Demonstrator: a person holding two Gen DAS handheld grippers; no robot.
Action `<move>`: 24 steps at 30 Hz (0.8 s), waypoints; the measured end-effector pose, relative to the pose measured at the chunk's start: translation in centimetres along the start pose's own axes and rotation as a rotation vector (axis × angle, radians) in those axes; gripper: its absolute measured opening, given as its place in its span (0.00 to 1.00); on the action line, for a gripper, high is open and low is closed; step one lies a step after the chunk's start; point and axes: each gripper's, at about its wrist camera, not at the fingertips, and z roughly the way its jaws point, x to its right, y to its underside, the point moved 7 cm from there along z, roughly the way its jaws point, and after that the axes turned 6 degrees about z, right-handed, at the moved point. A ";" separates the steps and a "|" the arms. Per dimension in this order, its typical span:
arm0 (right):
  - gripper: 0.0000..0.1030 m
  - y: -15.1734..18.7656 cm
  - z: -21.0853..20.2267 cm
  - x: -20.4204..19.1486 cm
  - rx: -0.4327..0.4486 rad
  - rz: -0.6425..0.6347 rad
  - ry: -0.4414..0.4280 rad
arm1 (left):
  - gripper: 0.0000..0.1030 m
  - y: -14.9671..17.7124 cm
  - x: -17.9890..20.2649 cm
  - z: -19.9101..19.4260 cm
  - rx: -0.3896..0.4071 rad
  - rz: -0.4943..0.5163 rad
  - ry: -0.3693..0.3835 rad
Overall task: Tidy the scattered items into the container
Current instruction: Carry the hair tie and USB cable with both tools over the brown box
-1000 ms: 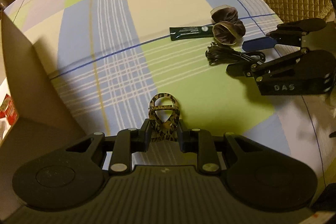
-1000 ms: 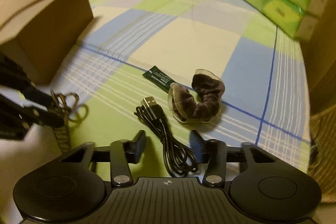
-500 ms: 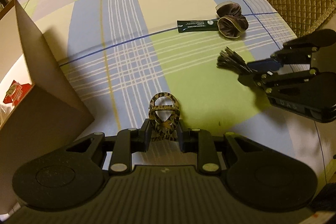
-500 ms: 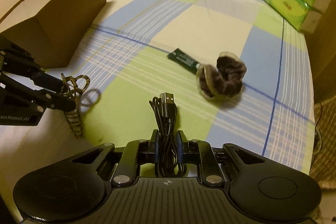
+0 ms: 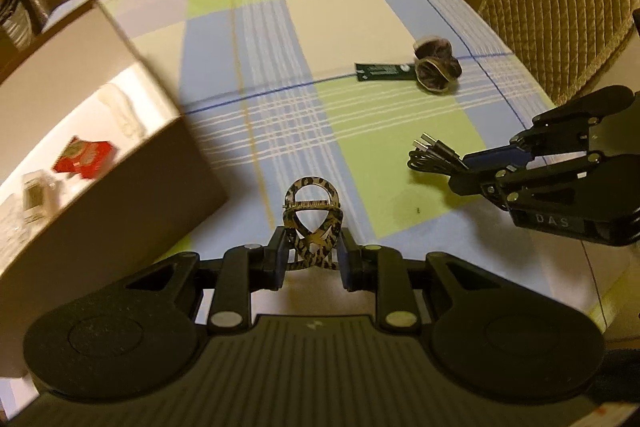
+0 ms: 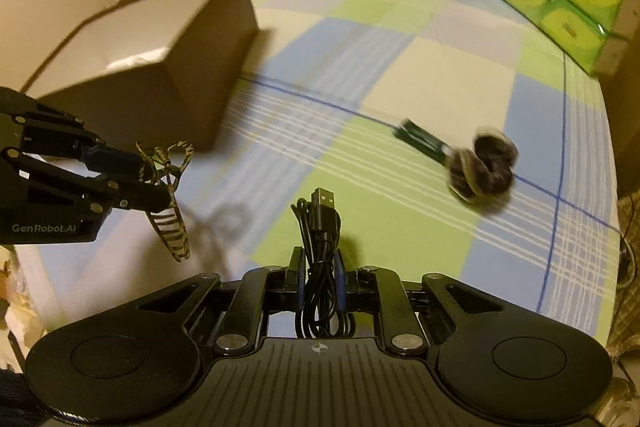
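I judge the tidying about half done: a few things already lie inside the box [image 5: 120,131], among them a red packet [image 5: 84,157], and two more are in my grip, not yet dropped in. My left tool [image 5: 311,259] is pinching the leopard hair clip [image 5: 313,223], its pads pressed on the clip's lower half while the looped top sticks out ahead of the fingers. My right tool [image 6: 319,285] is pressed together on the coiled cable [image 6: 320,259], the plug end pointing forward past the fingertips; the bundle is squeezed tight between the jaws. Both things hang clear of the surface [image 5: 280,39]. Left on the checked cloth, well ahead of both tools, are the dark green sachet [image 5: 382,71] and the brown scrunchie [image 5: 436,69], touching each other. Both tools point steeply down and forward, side by side. The box sits ahead and to the left of my left tool, its near wall close; from my right tool it is further off to the left, beyond the left tool.
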 end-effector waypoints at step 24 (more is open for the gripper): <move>0.11 -10.3 -4.4 -12.6 0.219 0.010 -0.289 | 0.20 3.5 -11.6 -13.5 0.242 -0.179 -0.116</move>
